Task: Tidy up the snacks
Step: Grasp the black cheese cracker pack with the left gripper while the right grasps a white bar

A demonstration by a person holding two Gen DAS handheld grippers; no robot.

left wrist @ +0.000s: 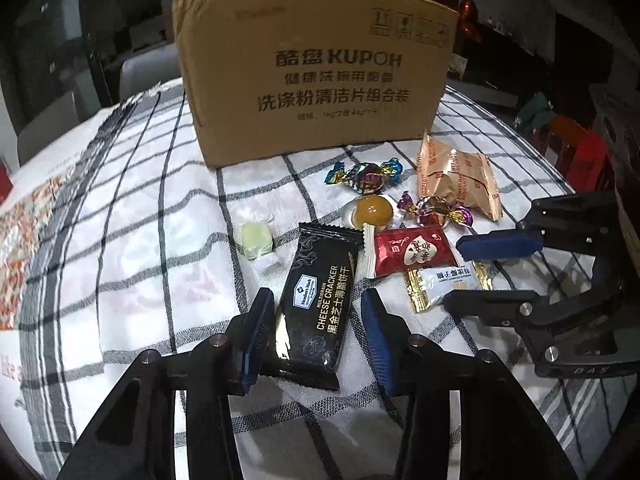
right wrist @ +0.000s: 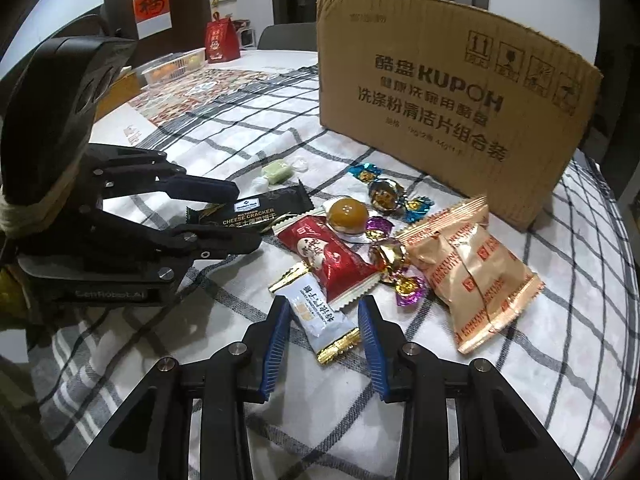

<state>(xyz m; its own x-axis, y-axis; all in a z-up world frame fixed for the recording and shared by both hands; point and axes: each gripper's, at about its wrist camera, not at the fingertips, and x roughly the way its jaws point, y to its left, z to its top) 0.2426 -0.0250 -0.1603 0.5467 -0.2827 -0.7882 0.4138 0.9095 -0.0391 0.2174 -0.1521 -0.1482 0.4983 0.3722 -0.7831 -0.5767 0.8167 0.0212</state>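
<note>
Blue-padded left gripper [left wrist: 316, 312] straddles the black cheese cracker packet [left wrist: 316, 304] at lower centre, jaws released, not pressing it. Right gripper [right wrist: 323, 316] likewise flanks the white-and-gold snack packet [right wrist: 322, 318] at lower centre, unclenched, on the checked cloth [right wrist: 560, 360].
</note>
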